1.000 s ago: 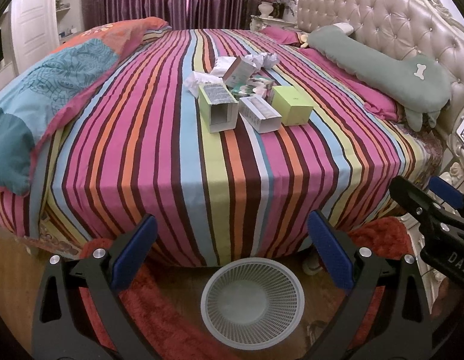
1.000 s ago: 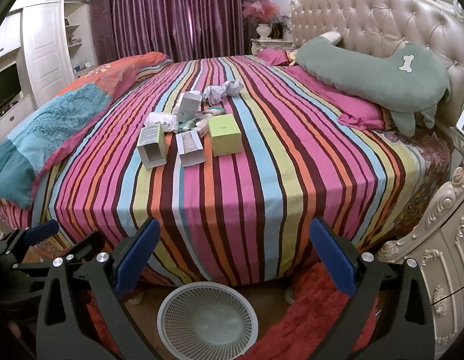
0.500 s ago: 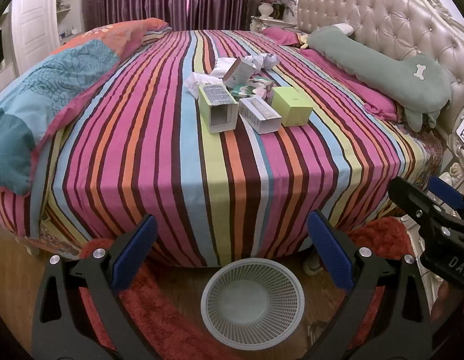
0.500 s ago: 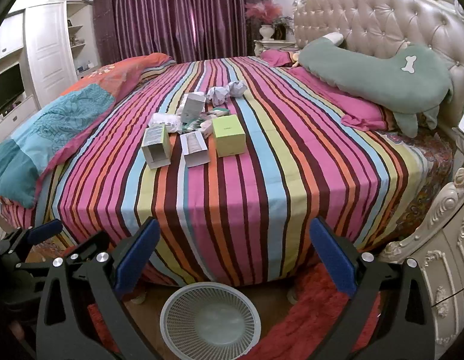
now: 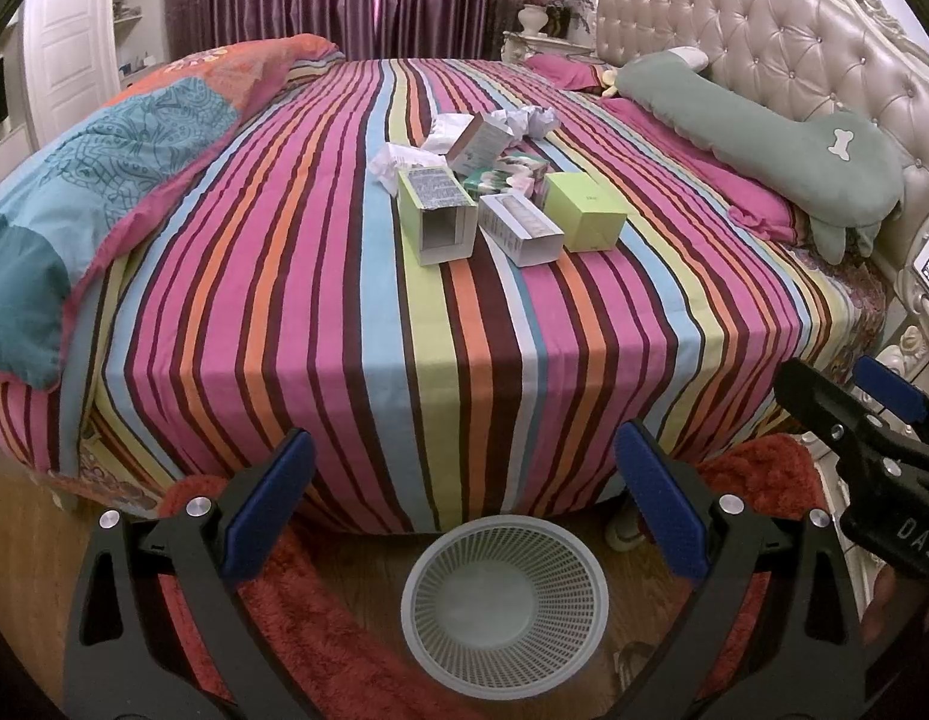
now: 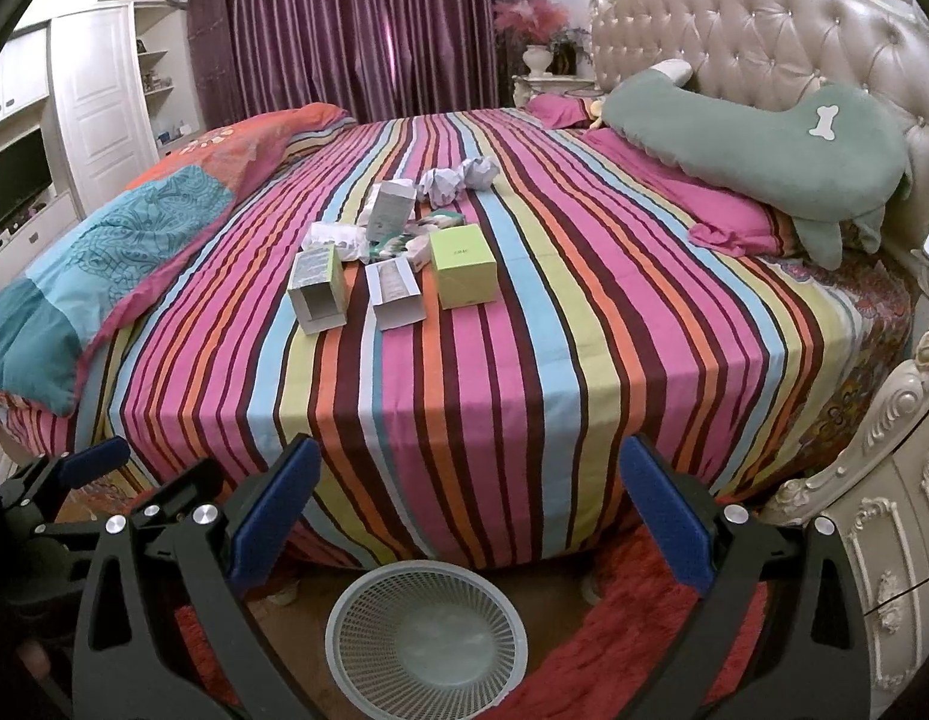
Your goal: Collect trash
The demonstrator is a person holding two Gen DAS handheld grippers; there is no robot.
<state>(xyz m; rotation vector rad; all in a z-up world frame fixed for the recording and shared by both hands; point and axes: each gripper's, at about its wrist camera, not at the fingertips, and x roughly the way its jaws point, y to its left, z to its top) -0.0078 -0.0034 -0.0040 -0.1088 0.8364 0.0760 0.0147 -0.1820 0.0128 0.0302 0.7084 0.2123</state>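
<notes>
Both the left gripper [image 5: 464, 501] and right gripper [image 6: 467, 498] gape empty above the white mesh plastic basket [image 5: 504, 654] at six o'clock, probably stationed to catch the cardboard boxes and crumpled paper [image 5: 494, 180] at twelve o'clock.

Bedroom in home, I'd say. Before me, large bed [image 6: 464, 312] under striped multicolour sheet, tufted cream headboard [image 6: 764, 30] with carved frame at right. Long green pillow [image 6: 758, 132] with bone patch leans against it, pink pillow [image 6: 728, 210] beneath. Patterned quilt [image 5: 104, 180] folded along left side. Purple curtains [image 6: 356, 30] close far wall; white wardrobe doors and shelves [image 6: 104, 102] at left. Vase of pink flowers [image 6: 533, 36] on nightstand. Red shaggy rug [image 5: 320, 618] over wood floor at bed foot.
</notes>
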